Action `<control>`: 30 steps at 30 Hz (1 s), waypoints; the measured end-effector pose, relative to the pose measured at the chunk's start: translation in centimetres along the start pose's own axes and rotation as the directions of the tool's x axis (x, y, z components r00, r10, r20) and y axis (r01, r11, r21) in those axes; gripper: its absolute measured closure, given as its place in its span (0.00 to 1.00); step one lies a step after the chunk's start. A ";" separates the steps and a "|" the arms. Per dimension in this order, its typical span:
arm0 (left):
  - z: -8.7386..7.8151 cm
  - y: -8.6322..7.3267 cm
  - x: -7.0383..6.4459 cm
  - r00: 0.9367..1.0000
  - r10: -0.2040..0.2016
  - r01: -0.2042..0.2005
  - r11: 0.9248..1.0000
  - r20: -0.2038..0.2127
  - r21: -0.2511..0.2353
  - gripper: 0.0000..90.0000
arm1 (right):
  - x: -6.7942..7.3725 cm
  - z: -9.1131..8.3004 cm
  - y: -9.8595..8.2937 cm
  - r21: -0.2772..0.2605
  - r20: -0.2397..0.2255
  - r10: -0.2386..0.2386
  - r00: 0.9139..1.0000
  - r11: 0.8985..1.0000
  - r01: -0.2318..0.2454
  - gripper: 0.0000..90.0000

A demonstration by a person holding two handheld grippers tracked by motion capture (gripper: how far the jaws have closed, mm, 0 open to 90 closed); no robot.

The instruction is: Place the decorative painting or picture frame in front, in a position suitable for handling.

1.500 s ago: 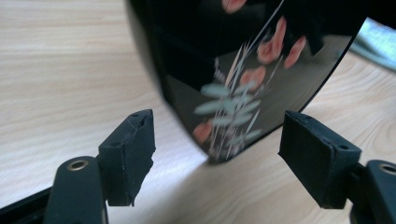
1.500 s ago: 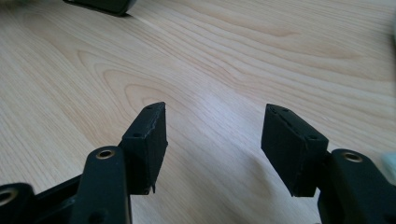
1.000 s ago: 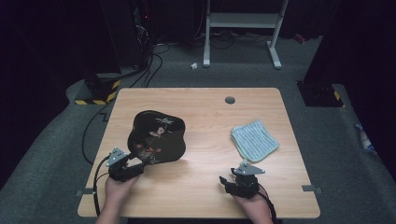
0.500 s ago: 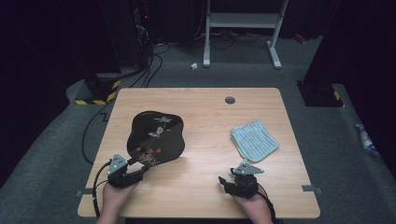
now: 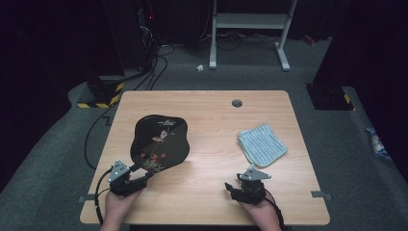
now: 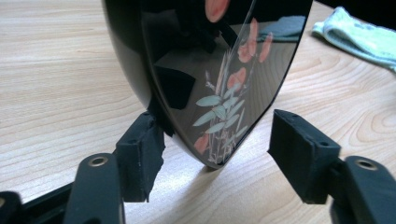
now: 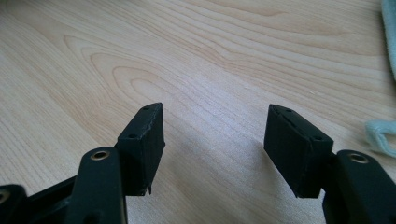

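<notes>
**A:** Two grippers, both low at your near edge of the table (image 5: 202, 103). Your left gripper (image 5: 137, 179) sits at the near tip of the black lacquer tray (image 5: 159, 142), which lies on the left half of the tabletop with its painted flowers facing up.

**B:** Jaws on the left?

**A:** Spread wide. In the left gripper view (image 6: 215, 144) the tray's edge (image 6: 219, 79) stands between the two pads. The left pad (image 6: 140, 156) looks to be touching the dark rim, though gloss and reflection make that hard to judge; the right pad (image 6: 299, 151) stands apart from the tray. So you have no clamp on it.

**B:** And the tray itself?

**A:** Its near tip meets the wood. From the gripper's camera it appears on edge, which is the turn of your hand.

**B:** Right side?

**A:** Your right gripper (image 5: 243, 185) rests on bare wood, well apart from the tray. In the right gripper view (image 7: 215, 149) its jaws stand wide with nothing between them. The striped blue-green cloth (image 5: 262, 144) lies folded just beyond it and slightly right; a corner of it shows at the right edge of that view (image 7: 380, 133).
</notes>
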State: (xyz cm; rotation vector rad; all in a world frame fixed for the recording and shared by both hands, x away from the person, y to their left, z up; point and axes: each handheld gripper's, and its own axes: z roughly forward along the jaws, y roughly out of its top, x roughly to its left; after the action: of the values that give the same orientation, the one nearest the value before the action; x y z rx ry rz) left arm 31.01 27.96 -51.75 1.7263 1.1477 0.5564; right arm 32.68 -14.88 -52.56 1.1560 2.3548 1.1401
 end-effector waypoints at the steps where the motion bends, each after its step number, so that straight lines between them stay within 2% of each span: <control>1: -0.1 -0.1 -0.1 1.000 0.000 0.000 1.000 0.004 0.004 0.40 | 0.0 0.0 0.0 0.001 -0.001 0.000 1.000 1.000 0.000 0.42; 6: -0.5 -0.2 -0.2 1.000 -0.007 0.007 1.000 0.021 0.017 0.40 | 0.0 0.0 0.0 0.001 0.001 -0.005 1.000 1.000 0.005 0.42; 9: -0.7 -0.5 -0.7 0.999 0.016 -0.017 0.999 0.031 0.029 0.41 | 0.0 0.1 0.1 0.008 -0.006 0.002 1.000 1.000 -0.002 0.42; 14: -1.0 -0.7 -1.2 0.999 0.018 -0.019 0.999 0.042 0.029 0.40 | 0.0 0.1 0.1 0.009 -0.004 0.002 1.000 1.000 -0.002 0.42; 15: -1.1 -0.7 -1.6 0.998 0.037 -0.038 0.999 0.042 0.032 0.40 | 0.0 0.1 0.1 0.012 -0.002 0.001 1.000 1.000 -0.001 0.42; 17: -1.2 -0.8 -2.0 0.998 0.046 -0.048 0.998 0.045 0.035 0.39 | 0.0 0.1 0.1 0.012 -0.003 -0.001 1.000 1.000 0.001 0.42; 21: -1.2 -1.0 -2.3 0.998 0.043 -0.044 0.999 0.052 0.030 0.38 | 0.0 0.1 0.1 0.013 -0.003 -0.002 1.000 1.000 0.002 0.42; 24: -1.1 -1.0 -2.5 0.999 0.038 -0.039 0.999 0.037 0.034 0.35 | 0.0 0.2 0.1 0.015 -0.005 -0.003 1.000 1.000 0.003 0.42; 25: -1.2 -0.8 -2.6 0.999 0.035 -0.036 0.999 0.017 0.026 0.35 | 0.0 0.2 0.1 0.016 -0.005 -0.002 1.000 1.000 0.003 0.42; 26: -1.2 -0.8 -2.6 0.999 0.035 -0.036 0.999 0.017 0.026 0.33 | 0.1 0.2 0.1 0.015 -0.006 -0.004 1.000 1.000 0.004 0.42; 27: -1.3 -0.6 -2.5 0.999 0.034 -0.034 0.999 -0.007 0.018 0.32 | 0.1 0.2 0.1 0.016 -0.007 -0.005 1.000 1.000 0.005 0.42; 30: -1.3 -0.5 -2.4 0.999 0.027 -0.026 1.000 -0.018 0.014 0.32 | 0.1 0.2 0.1 0.018 -0.005 -0.004 1.000 1.000 0.004 0.42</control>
State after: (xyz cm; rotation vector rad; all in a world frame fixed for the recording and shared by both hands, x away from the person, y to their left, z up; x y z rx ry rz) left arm 28.68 26.52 -51.32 1.7540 1.1452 0.5822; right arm 32.81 -14.68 -52.62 1.1545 2.3748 1.1246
